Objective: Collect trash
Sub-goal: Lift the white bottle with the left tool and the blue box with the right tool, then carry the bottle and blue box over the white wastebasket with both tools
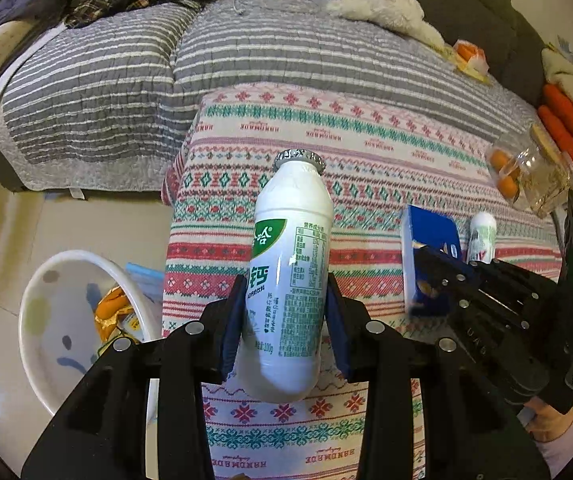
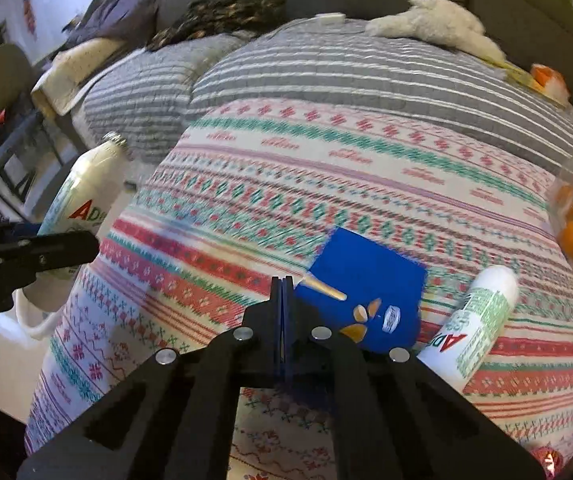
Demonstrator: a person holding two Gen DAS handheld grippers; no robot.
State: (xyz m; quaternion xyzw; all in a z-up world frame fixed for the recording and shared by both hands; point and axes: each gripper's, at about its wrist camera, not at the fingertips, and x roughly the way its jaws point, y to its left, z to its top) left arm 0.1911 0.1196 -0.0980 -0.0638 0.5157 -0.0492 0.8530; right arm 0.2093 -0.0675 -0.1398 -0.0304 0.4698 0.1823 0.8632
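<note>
I am pinching a white drink bottle (image 1: 290,276) across its middle with my left gripper (image 1: 286,316), and I am judging that it should be carried level over to the white bin (image 1: 42,320) at the lower left, then let go only once above the rim. My right gripper (image 2: 282,292) is pressed together on nothing, just beside the blue carton (image 2: 370,292); a second bottle (image 2: 474,320) is lying further right.
</note>
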